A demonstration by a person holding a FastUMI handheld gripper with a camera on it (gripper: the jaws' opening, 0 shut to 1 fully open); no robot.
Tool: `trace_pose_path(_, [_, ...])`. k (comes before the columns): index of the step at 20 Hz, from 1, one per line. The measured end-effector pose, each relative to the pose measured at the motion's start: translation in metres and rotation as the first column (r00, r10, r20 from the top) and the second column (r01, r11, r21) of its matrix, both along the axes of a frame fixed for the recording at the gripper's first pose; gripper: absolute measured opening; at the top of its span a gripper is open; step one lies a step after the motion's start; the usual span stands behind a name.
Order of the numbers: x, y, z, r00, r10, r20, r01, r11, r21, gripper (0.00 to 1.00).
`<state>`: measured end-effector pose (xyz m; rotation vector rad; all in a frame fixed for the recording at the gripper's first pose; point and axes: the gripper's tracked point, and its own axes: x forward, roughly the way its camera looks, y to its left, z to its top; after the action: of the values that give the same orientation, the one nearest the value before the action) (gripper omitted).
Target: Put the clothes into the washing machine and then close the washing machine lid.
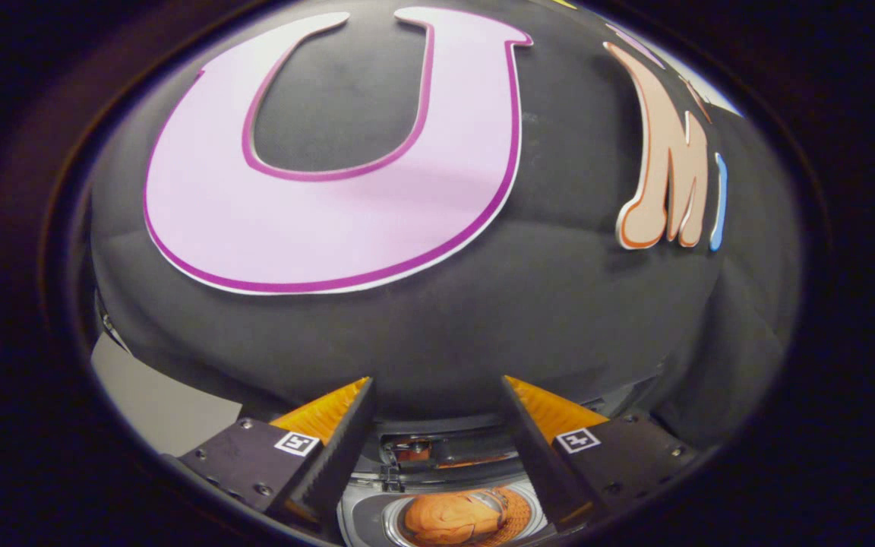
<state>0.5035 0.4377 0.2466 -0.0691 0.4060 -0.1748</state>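
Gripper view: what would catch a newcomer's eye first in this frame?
First, the booth's black cloth wall looming close ahead, beyond the fingers. Next, the gripper, its two fingers spread wide apart with nothing between them. Below, between the fingers, the washing machine shows its round drum opening with an orange garment lying inside; the lid looks up, though its hinge area behind is hard to make out.

wall: matt cloth | washing machine: smooth glossy plastic | clothes: soft cloth
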Motion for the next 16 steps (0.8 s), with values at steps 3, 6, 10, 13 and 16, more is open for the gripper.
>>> trace_pose_path(3, [0.006,0.000,-0.009,1.000,0.007,-0.014,-0.007,1.000,0.021,0.97])
trace_pose_path(6, [0.005,-0.004,-0.012,0.999,0.020,-0.035,-0.019,1.000,0.018,0.96])
trace_pose_path(10, [-0.003,-0.003,-0.012,0.999,0.024,-0.033,-0.023,1.000,0.016,0.97])
trace_pose_path(13, [-0.012,-0.004,-0.011,0.999,0.027,-0.027,-0.027,1.000,0.012,0.97])
trace_pose_path(16, [-0.023,-0.004,-0.010,0.999,0.030,-0.011,-0.030,0.999,0.012,0.97])
